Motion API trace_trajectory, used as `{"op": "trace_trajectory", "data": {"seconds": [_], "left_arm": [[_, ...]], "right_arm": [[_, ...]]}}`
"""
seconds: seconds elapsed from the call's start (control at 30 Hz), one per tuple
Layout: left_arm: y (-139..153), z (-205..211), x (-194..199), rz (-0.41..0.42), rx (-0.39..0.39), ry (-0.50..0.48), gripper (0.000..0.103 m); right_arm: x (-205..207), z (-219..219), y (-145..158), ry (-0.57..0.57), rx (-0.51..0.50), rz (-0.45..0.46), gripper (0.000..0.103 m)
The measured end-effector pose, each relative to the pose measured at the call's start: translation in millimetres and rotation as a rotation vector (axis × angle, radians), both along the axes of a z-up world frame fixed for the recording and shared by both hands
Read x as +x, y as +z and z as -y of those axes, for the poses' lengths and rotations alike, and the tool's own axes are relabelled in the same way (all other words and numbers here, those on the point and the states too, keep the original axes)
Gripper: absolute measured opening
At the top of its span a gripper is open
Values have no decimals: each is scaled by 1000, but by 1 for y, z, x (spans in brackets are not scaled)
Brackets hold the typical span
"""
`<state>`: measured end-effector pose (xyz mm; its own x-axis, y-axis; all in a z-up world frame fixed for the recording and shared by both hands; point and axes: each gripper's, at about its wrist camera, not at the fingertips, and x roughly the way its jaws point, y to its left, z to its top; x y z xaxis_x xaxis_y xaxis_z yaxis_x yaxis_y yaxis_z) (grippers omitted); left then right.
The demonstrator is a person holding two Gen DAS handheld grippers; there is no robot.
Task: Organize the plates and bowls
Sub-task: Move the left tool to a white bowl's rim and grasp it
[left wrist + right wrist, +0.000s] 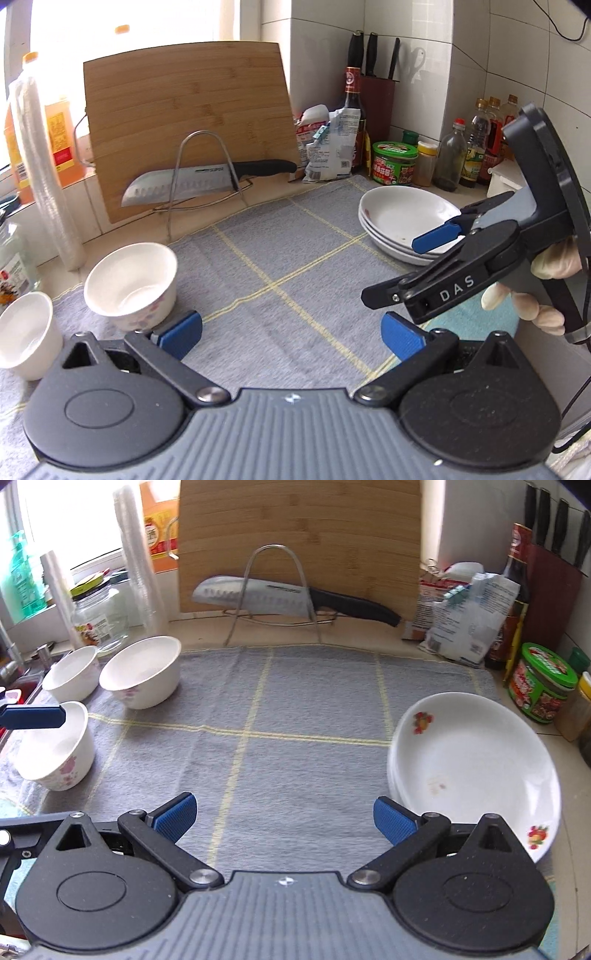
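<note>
Grey cloth (295, 738) carrying three empty bowls (142, 672) and stacked plates (476, 760); both grippers (284, 819) (291, 332) spread wide, holding nothing.

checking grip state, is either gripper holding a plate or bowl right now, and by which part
Nothing is held. The left gripper and right gripper are both open over the grey mat, empty.

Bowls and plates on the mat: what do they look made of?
Bowls: likely glazed ceramic, white, pink flower prints, thick rims. Stacked plates: same glossy white glaze with fruit decals, probably porcelain, though melamine can't be ruled out. Mat: grey woven cloth.
</note>
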<state>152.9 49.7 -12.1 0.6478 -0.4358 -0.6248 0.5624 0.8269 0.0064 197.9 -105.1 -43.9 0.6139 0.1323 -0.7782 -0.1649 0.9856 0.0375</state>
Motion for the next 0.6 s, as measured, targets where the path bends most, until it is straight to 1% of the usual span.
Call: {"op": "trace_trajectory", "data": {"seconds": [0.13, 0.33, 0.47, 0.6], "left_arm": [[-4, -50, -7, 1, 21, 87, 102], [-20, -107, -14, -11, 60, 231, 102], [-35, -127, -17, -8, 90, 280, 102], [-42, -141, -14, -42, 83, 297, 102]], "right_arm": [[1, -50, -9, 83, 8, -20, 103], [6, -100, -8, 169, 19, -7, 103], [10, -121, -5, 221, 24, 5, 103], [8, -141, -3, 295, 27, 17, 103]]}}
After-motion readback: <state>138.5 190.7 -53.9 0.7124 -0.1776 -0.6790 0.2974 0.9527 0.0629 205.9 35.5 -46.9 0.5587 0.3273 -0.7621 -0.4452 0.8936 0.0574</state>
